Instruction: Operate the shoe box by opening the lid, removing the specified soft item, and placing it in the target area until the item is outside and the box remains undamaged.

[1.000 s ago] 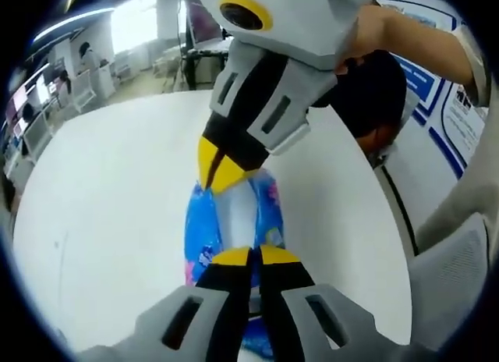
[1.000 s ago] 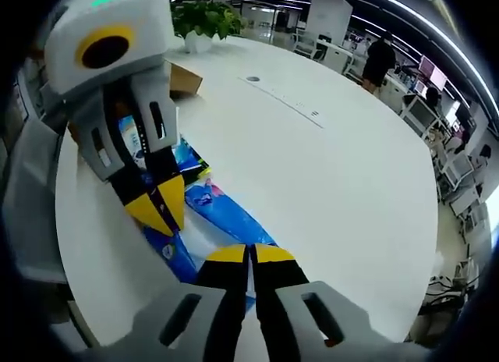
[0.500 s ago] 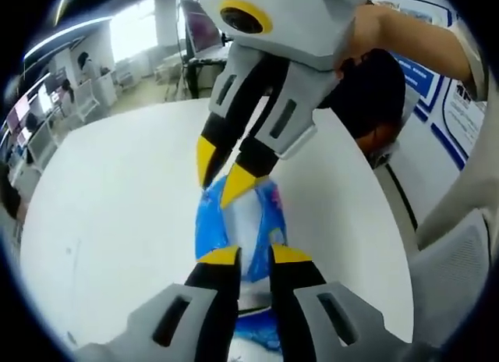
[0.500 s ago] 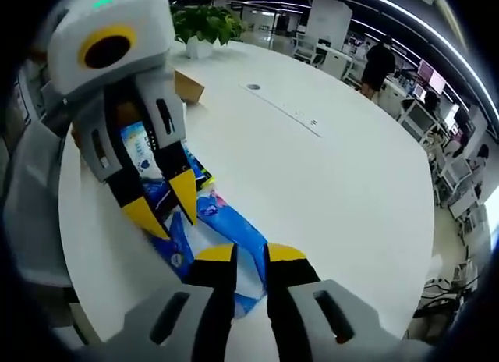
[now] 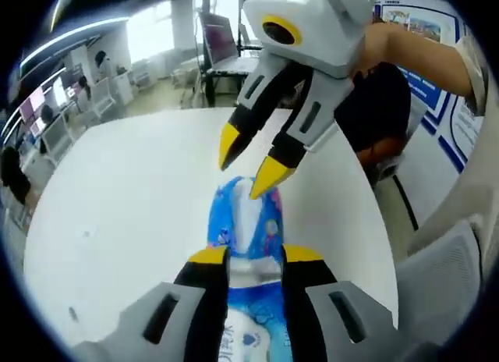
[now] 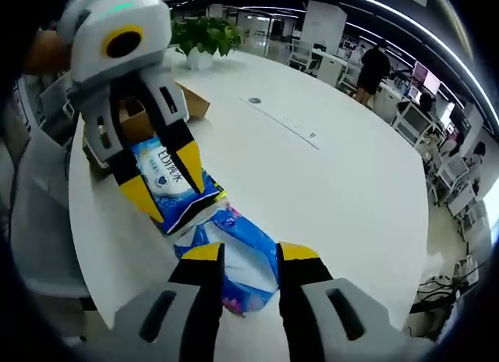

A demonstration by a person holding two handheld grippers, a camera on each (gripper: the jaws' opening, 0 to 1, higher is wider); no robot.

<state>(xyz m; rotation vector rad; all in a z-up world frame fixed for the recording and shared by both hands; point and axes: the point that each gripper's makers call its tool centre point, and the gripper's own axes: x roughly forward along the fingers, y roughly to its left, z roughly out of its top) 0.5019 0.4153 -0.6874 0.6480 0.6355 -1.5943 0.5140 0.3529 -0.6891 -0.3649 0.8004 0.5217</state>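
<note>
Blue soft pack (image 5: 248, 229) lying flat on the white table (image 5: 117, 214), outside the brown shoe box (image 6: 140, 122) seen behind it in the right gripper view. Flanked at one end by the left gripper (image 5: 246, 257), jaws spread with the pack between them, not pinching. Right gripper (image 6: 243, 253) likewise spread astride the far end of the pack (image 6: 234, 260).

Risks from here, as a judgement: snagging the thin wrapper on a yellow tip while pulling the jaws away, dragging the pack across the table or toward the near edge. Possibly also clipping the box with the left gripper (image 6: 160, 186), close in front of it, and denting a flap. Potted plant (image 6: 203, 34) and office desks well apart, no hazard.
</note>
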